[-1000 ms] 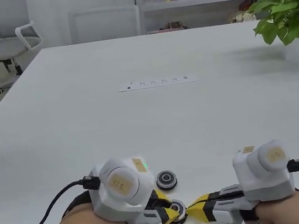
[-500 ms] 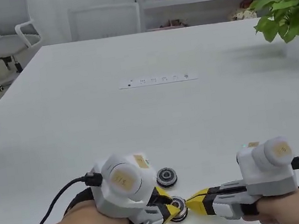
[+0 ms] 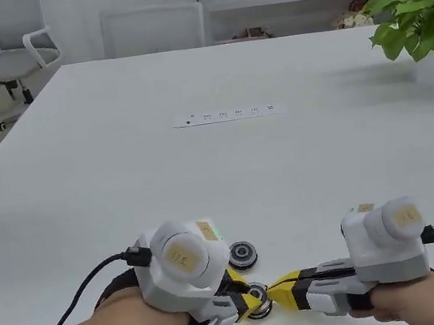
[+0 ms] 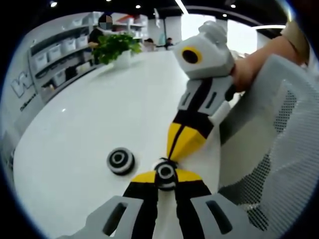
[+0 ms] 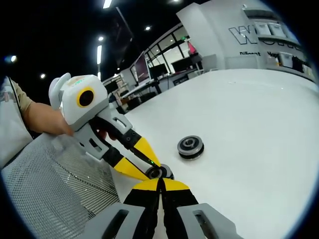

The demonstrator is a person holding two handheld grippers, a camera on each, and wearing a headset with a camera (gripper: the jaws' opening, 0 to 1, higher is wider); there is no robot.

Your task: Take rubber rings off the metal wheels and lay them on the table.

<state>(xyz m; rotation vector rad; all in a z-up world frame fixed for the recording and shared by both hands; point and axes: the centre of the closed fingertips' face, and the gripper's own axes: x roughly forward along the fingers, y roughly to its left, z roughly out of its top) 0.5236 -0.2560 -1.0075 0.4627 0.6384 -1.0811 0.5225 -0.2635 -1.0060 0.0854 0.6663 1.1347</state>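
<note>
Loose wheel (image 3: 241,254) beside held wheel (image 3: 257,295)

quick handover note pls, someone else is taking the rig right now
Left gripper: shut on a wheel, at the near edge of the table.
Right gripper: shut, tips against that wheel; whether they pinch its ring I cannot tell.
Second wheel: flat on the table just beyond the grippers, black ring on.
Done: no ring off yet, as far as I can see.
Left: strip both rings and lay them on the table.
</note>
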